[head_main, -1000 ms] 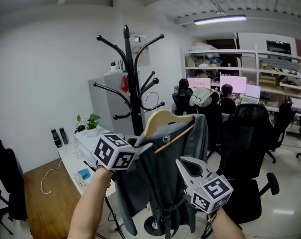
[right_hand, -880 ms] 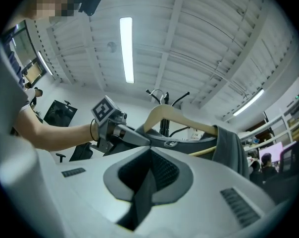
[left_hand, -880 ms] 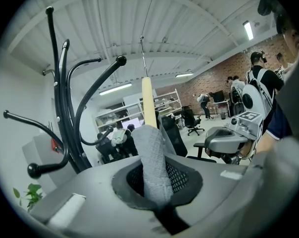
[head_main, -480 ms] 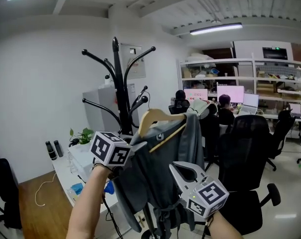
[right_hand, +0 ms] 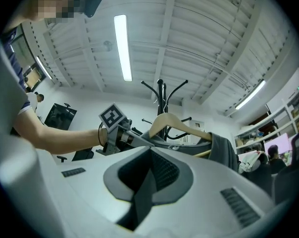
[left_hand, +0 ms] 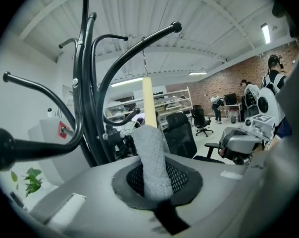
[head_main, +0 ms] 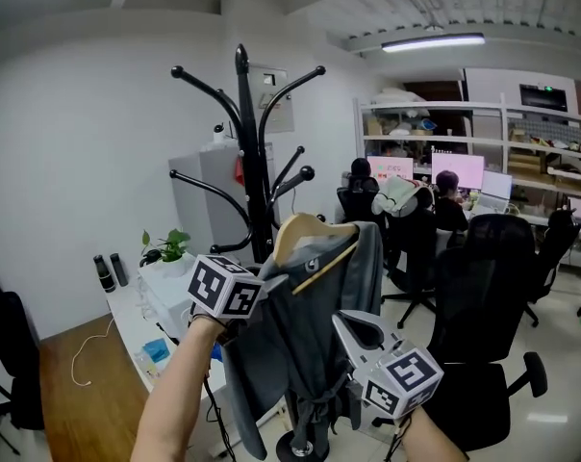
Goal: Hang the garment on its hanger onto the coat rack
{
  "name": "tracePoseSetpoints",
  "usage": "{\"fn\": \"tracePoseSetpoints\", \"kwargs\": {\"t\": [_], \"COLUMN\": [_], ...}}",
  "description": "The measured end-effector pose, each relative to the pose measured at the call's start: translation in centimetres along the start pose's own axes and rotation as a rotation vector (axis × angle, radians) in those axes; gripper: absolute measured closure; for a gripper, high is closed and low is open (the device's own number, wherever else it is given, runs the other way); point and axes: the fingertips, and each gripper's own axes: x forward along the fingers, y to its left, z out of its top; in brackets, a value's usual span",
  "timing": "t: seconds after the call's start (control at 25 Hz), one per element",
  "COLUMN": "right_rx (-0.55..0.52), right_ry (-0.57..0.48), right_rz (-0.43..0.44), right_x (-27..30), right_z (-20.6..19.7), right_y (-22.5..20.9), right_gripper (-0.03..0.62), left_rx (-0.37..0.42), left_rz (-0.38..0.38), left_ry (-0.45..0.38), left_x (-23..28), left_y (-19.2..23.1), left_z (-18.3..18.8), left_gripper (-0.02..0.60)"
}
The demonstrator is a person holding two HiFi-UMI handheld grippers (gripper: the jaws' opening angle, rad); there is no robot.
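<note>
A black coat rack [head_main: 253, 171] with curved arms stands in mid view. Just in front of its pole hangs a wooden hanger [head_main: 313, 231] carrying a grey garment [head_main: 310, 345]. My left gripper [head_main: 267, 283] is shut on the garment's fabric at the hanger's left shoulder. In the left gripper view the grey fabric [left_hand: 152, 162] sits between the jaws, with the wooden hanger [left_hand: 147, 102] rising behind it and the rack's arms [left_hand: 121, 58] close above. My right gripper [head_main: 354, 328] is shut with nothing in it, just right of the garment. The right gripper view shows the hanger [right_hand: 172, 122] and left gripper [right_hand: 121, 135] ahead.
A white cabinet [head_main: 212, 192] stands behind the rack. A white table [head_main: 137, 308] with a potted plant [head_main: 167, 244] is at the left. Black office chairs [head_main: 491, 296] stand at the right, with people at monitors [head_main: 446, 185] further back.
Both grippers and the hung garment have shifted a little sideways by the rack's pole. The left grip on the fabric is unchanged and the right jaws stay shut.
</note>
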Motion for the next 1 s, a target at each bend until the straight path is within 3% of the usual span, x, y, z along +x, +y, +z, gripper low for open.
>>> {"fn": "tracePoseSetpoints", "kwargs": {"t": [0.44,0.84,1.0], "right_rx": [0.016,0.026,0.02], "right_ry": [0.064,0.122,0.139], "right_rz": [-0.042,-0.115,-0.142], "right_x": [1.6,1.3,1.3], "right_z": [-2.8,-4.9,-5.4], "right_y": [1.2,1.8,2.3], "right_gripper": [0.58,0.579,0.58], "left_rx": [-0.09,-0.145,-0.134], "left_rz": [-0.006,-0.076,-0.109], "left_ry": [0.039,0.057,0.049], "left_x": [1.9,3.7,4.0], "left_y": [3.8,3.9,3.7], "left_z": [-4.9,-8.9,-9.4], "left_gripper": [0.566,0.566,0.566]}}
